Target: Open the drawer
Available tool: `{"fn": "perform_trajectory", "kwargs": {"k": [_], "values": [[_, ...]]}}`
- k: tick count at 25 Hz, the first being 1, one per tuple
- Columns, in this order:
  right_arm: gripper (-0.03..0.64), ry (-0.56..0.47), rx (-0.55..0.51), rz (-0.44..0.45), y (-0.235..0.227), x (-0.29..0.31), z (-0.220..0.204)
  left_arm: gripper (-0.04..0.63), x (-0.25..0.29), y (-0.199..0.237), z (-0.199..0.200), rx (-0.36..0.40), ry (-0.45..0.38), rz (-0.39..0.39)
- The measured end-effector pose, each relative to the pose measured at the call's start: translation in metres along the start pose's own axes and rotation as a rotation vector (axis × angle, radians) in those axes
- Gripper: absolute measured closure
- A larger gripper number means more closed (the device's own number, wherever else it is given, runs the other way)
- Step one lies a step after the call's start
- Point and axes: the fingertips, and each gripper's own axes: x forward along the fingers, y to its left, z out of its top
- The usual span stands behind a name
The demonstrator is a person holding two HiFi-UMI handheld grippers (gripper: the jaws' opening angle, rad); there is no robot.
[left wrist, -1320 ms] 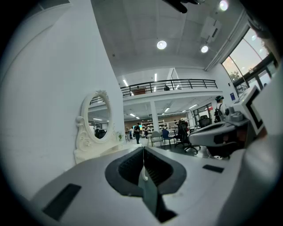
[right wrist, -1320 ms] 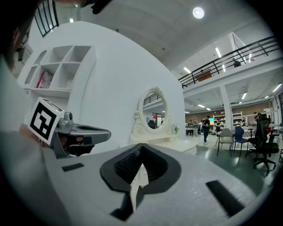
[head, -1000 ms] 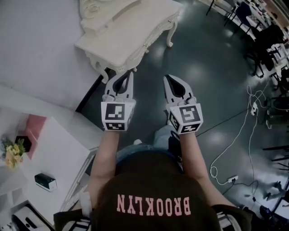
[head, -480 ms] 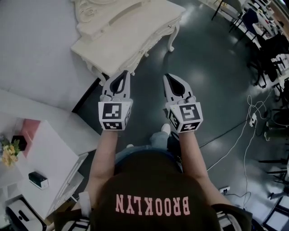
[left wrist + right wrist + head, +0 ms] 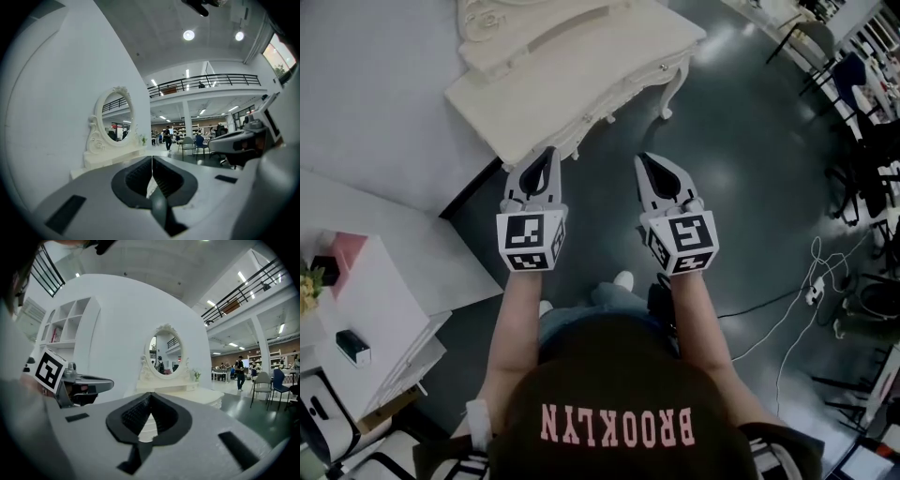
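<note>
A cream dressing table (image 5: 581,66) stands against the wall ahead, with small knobs along its drawer front (image 5: 587,117). In the gripper views its oval mirror (image 5: 115,119) (image 5: 166,350) rises above the top. My left gripper (image 5: 546,155) is shut and empty, its tip just short of the table's near corner. My right gripper (image 5: 645,159) is also shut and empty, over the dark floor beside the table's front. In each gripper view the jaws meet in a closed line, the left gripper (image 5: 152,158) and the right gripper (image 5: 150,394) both aimed level at the table.
A white cabinet (image 5: 380,300) with a small black box (image 5: 352,347) stands at the left. A white wall (image 5: 366,94) runs behind it. Cables (image 5: 787,309) lie on the floor at the right, with chairs (image 5: 862,141) beyond. People walk far off (image 5: 167,137).
Both grippers have moved forward toward the dressing table, which now sits closer to their tips. The cabinet at the left has slid down and out of frame. Both stay shut.
</note>
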Motion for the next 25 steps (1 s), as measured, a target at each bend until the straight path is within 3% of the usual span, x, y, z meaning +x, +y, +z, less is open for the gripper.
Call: {"fn": "perform_trajectory", "kwargs": {"k": [7, 16, 25], "values": [[0.621, 0.038, 0.007, 0.075, -0.043, 0.003, -0.015, 0.589, 0.016, -0.014, -0.010, -0.045, 0.026, 0.123], [0.621, 0.058, 0.056, 0.107, -0.051, 0.021, -0.036, 0.589, 0.017, -0.005, -0.031, -0.058, 0.076, 0.172], [0.621, 0.124, 0.014, 0.150, -0.070, 0.079, -0.048, 0.589, 0.067, 0.030, -0.049, -0.119, 0.092, 0.218]]}}
